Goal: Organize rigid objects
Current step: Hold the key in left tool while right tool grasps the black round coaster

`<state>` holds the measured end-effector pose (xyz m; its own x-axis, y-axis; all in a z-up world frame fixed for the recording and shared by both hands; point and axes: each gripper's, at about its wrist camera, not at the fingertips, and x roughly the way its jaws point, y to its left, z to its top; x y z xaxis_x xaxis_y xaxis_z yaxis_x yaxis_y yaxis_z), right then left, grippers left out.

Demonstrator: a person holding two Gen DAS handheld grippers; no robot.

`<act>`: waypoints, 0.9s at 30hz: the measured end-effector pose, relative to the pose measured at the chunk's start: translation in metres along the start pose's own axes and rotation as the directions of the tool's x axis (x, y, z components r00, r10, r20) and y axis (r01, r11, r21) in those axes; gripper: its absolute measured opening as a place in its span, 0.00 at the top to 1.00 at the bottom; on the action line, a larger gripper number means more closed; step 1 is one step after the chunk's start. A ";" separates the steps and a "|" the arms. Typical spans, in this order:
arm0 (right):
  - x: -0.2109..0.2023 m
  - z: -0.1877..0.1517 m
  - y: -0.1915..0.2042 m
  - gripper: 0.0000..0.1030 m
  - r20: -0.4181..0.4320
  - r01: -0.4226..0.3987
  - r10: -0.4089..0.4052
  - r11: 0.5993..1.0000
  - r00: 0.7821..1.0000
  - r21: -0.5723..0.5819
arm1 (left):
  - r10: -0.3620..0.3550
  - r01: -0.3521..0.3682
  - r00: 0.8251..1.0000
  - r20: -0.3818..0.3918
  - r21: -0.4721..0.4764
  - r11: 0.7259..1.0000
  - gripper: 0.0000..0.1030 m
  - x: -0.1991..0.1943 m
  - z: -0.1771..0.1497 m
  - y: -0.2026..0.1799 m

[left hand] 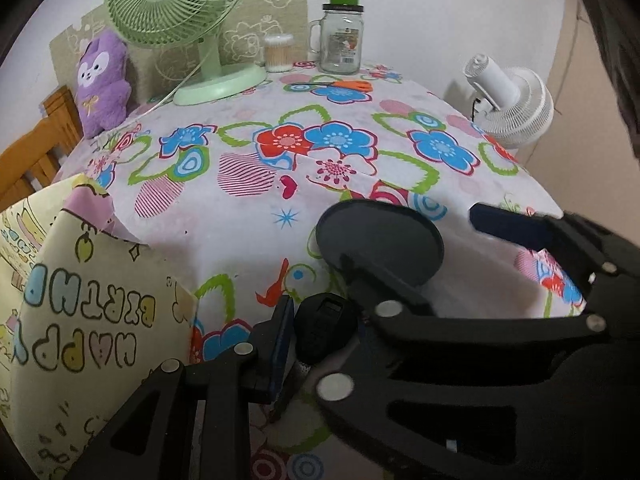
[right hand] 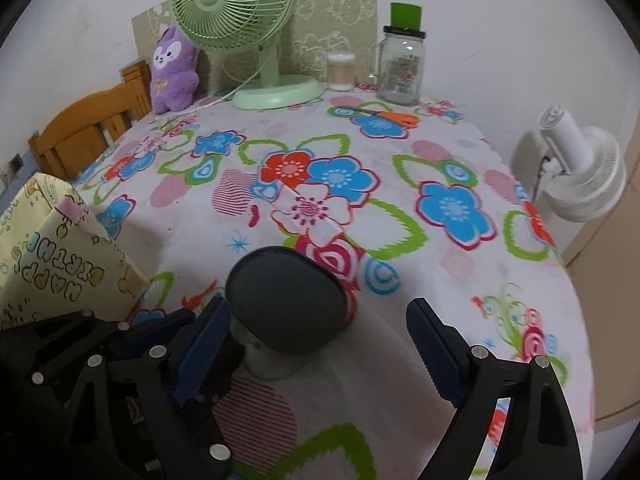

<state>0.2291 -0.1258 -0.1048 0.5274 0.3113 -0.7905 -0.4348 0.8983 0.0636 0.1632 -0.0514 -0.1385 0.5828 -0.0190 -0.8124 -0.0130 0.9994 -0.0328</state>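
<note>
Black is most of what you get low in the left wrist view. Your left gripper [left hand: 324, 308] has its fingers [left hand: 282, 336] closed on a black object [left hand: 326, 328] at the near edge of the desk [left hand: 240, 216]. You cannot tell what that object is, because the linkages cover its lower part. Just beyond it a dark round disc [left hand: 380, 240] stands tilted, and whether it joins the black object is hidden. Your right gripper [left hand: 412, 240] reaches in from the right. One blue pad shows clearly beside the disc, while the other finger runs along the disc's lower edge and is hard to separate from it. A yellow birthday-print bag [left hand: 80, 300] is cut off at the left edge. At the far end of the desk stand a green fan [left hand: 176, 12], a purple plush [left hand: 102, 80], a tub of cotton swabs [left hand: 279, 53] and a glass jar [left hand: 340, 40] with a green cap.

Seen from the right wrist, your right fingers [right hand: 432, 344] stand wide open on either side of the disc [right hand: 288, 300], touching nothing that you can see. The disc sits over a pale base [right hand: 272, 362], mostly covered. The left gripper crowds the lower left corner, its grip lost in shadow. Orange scissors [right hand: 394, 117] lie far back, blades hard to make out. A white fan [right hand: 580, 176] stands off the desk to the right.
</note>
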 end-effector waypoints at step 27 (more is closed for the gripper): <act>0.009 -0.002 -0.008 0.74 -0.018 -0.027 0.028 0.999 0.999 0.040 | 0.022 -0.022 1.000 0.006 0.028 0.999 0.68 0.001 0.002 -0.005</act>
<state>0.2360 -0.1305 -0.1135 0.5017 0.3304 -0.7995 -0.4193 0.9012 0.1093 0.1658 -0.0564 -0.1378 0.5871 0.0031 -0.8095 -0.0035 1.0000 0.0014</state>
